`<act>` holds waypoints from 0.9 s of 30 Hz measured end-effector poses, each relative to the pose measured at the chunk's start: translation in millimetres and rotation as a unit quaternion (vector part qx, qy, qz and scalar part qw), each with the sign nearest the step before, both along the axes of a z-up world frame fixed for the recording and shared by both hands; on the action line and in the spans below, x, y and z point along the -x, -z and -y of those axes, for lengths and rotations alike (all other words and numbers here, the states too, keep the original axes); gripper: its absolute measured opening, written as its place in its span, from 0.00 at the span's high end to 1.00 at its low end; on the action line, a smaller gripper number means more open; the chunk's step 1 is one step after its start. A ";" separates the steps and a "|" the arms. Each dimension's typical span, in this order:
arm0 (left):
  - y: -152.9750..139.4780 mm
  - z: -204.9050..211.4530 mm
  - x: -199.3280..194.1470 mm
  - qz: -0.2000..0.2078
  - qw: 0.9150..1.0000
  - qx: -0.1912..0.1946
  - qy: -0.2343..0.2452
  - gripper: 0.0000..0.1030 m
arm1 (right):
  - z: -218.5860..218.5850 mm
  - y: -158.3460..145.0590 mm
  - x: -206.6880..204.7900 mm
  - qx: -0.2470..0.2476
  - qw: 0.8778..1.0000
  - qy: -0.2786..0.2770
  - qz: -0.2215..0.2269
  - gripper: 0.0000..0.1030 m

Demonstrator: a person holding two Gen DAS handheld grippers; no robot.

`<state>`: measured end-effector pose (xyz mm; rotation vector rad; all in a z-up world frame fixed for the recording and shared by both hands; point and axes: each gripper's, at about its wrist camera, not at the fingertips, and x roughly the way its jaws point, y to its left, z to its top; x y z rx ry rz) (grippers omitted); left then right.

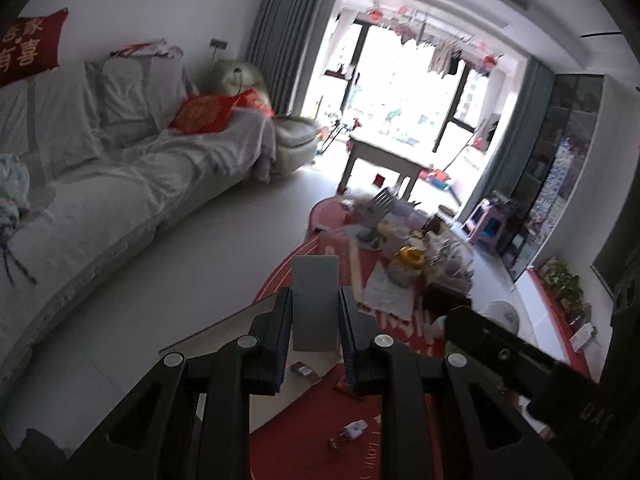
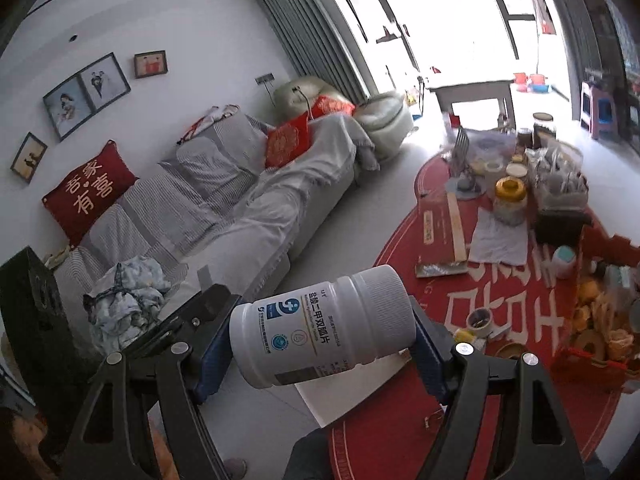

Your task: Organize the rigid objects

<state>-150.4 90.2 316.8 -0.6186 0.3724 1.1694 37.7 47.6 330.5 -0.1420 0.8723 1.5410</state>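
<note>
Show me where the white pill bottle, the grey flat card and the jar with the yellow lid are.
white pill bottle [image 2: 320, 324], right wrist view, on its printed label.
grey flat card [image 1: 315, 300], left wrist view, on its bare face.
jar with the yellow lid [image 2: 511, 190], right wrist view, on the lid.

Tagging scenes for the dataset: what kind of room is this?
Most likely a home living room: a long covered sofa with red cushions, framed photos on the wall, and a red round rug strewn with household clutter before a bright curtained balcony window.
</note>
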 end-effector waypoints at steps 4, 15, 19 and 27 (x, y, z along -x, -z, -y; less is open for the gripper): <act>24.9 -25.3 -1.7 -0.019 0.999 0.020 -0.017 0.76 | -21.3 17.9 -6.9 0.028 1.000 -0.001 -0.012 0.24; 110.7 -99.0 15.6 -0.039 0.989 0.122 -0.067 0.76 | -95.2 81.7 -39.5 0.111 0.993 0.008 -0.044 0.24; 140.2 -116.0 20.7 -0.057 0.984 0.146 -0.085 0.76 | -119.3 105.3 -43.4 0.132 0.989 0.003 -0.062 0.24; 200.1 -130.9 3.3 -0.100 0.974 0.190 -0.078 0.76 | -164.8 168.0 -27.8 0.202 0.976 -0.030 -0.074 0.24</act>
